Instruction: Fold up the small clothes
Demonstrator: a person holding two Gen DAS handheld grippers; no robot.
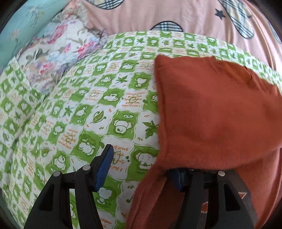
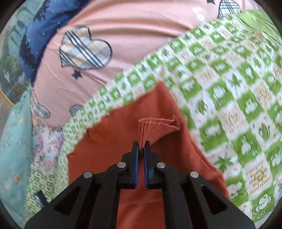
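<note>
Nearest, my right gripper (image 2: pixel 141 146): jaws closed tight on a bunched edge of the rust-orange garment (image 2: pixel 123 137), whose ribbed hem fans up just beyond the blue pads. To do this fold well, I judge I should keep that pinch firm, carry the edge over low and level so the layers stay stacked, and set it down square with the far edge before letting go.

Next, my left gripper (image 1: pixel 141 167): jaws standing roughly half open. One blue pad (image 1: pixel 104 167) is bare over the sheet; the other is hidden under a draped flap of the garment, so nothing seems pinched between the two, though the cloth covers that side and I cannot be certain. I judge this hand should tuck under or pin the near edge rather than drag it.

Item, the garment: soft knit, rust-orange, partly doubled over, lying on the green-and-white checked sheet (image 1: pixel 84 109) with one corner reaching toward its far border.

Beyond: a floral quilt (image 1: pixel 58 52) bunched at the sheet's far corner, a pink cover (image 1: pixel 141 15) with plaid hearts, and a pale blue cloth (image 1: pixel 26 26).
</note>
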